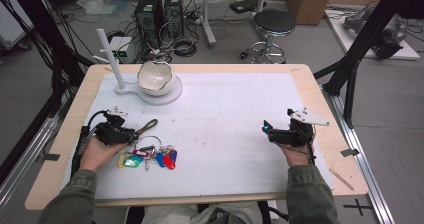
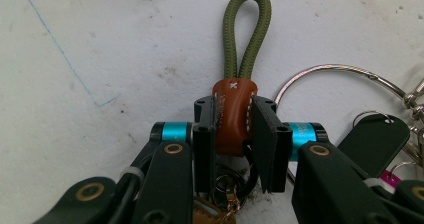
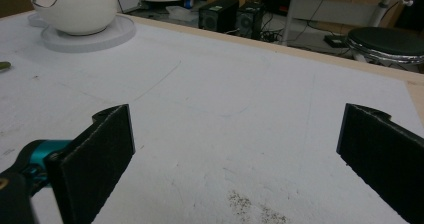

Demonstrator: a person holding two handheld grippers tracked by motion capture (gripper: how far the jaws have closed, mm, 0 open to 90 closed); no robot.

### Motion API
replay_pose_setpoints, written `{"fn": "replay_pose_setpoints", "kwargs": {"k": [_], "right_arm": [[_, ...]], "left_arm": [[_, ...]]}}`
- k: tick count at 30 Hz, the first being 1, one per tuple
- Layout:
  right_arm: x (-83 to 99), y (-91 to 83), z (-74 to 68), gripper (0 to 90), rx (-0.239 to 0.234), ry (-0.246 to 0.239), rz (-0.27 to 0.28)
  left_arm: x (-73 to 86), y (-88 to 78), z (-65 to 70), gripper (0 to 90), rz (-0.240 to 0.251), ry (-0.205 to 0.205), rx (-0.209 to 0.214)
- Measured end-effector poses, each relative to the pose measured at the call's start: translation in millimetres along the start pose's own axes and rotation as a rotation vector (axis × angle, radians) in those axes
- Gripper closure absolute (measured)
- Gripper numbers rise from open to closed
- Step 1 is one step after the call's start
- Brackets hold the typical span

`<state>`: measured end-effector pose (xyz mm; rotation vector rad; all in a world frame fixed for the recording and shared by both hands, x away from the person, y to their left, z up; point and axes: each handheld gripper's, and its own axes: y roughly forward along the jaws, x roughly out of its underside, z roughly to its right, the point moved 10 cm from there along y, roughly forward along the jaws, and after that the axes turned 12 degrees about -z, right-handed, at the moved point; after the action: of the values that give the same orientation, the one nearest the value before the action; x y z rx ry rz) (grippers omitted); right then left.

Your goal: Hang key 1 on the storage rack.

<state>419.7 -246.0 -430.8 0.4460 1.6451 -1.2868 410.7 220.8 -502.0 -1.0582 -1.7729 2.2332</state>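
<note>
- Brown leather wraps the neck of an olive cord loop [image 2: 247, 34], and this leather tab [image 2: 233, 111] sits squarely between the jaws of the left claw [image 2: 234, 134] – in the left gripper view the pads press on both its flanks, so the claw looks clamped on it.
- From the tab hangs a bunch of keys [image 1: 150, 155] with coloured plastic fobs, lying at the lower left of the high view on the white desk [image 1: 235, 114], just beside the person's left hand [image 1: 97, 151].
- A large steel ring [image 2: 340, 76] and dark fobs spread to the right of the jaws in the left gripper view, touching the desk.
- Handling, as a judgement: the bunch is light but floppy – cord and rings are slack, so the keys will dangle and swing once lifted. The metal parts are slick and hard to pinch; the stitched leather is soft, a little compressible and grippy, which makes it the best place to hold.
- The loop above the tab stays free, which suits hanging it on something such as the white peg stand [image 1: 111, 59] at the upper left, next to the white bowl [image 1: 156, 78].
- The right claw [image 1: 274, 132] rests on the desk at the right of the high view, well apart from the keys; its jaws stand wide apart with nothing between them.
</note>
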Motion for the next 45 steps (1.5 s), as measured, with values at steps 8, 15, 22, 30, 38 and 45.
{"fn": "replay_pose_setpoints", "kwargs": {"k": [8, 15, 22, 30, 38, 45], "right_arm": [[-0.1, -0.1, -0.2, 0.9, 0.001, 0.001, 0.0], [-0.6, -1.5, -1.1, 0.9, -0.001, 0.0, 0.005], [-0.6, -3.1, -1.8, 0.9, 0.002, 0.001, 0.006], [-0.5, -3.5, -2.2, 0.9, 0.002, 0.002, 0.006], [-1.2, -4.4, -2.1, 0.9, 0.001, 0.004, 0.012], [-1.1, -4.5, -2.4, 0.9, 0.001, 0.002, 0.012]], "left_arm": [[-0.3, -7.5, -6.2, 73.3, 0.023, -0.028, -0.011], [-3.1, -27.7, -10.6, 73.9, 0.109, -0.067, 0.005], [-5.2, -39.1, -19.1, 74.6, 0.167, -0.129, 0.02], [-7.2, -51.9, -24.4, 74.7, 0.187, -0.147, 0.011], [-12.5, -66.9, -29.5, 74.8, 0.215, -0.176, 0.013], [-16.6, -77.7, -35.2, 74.8, 0.229, -0.191, 0.001]]}}
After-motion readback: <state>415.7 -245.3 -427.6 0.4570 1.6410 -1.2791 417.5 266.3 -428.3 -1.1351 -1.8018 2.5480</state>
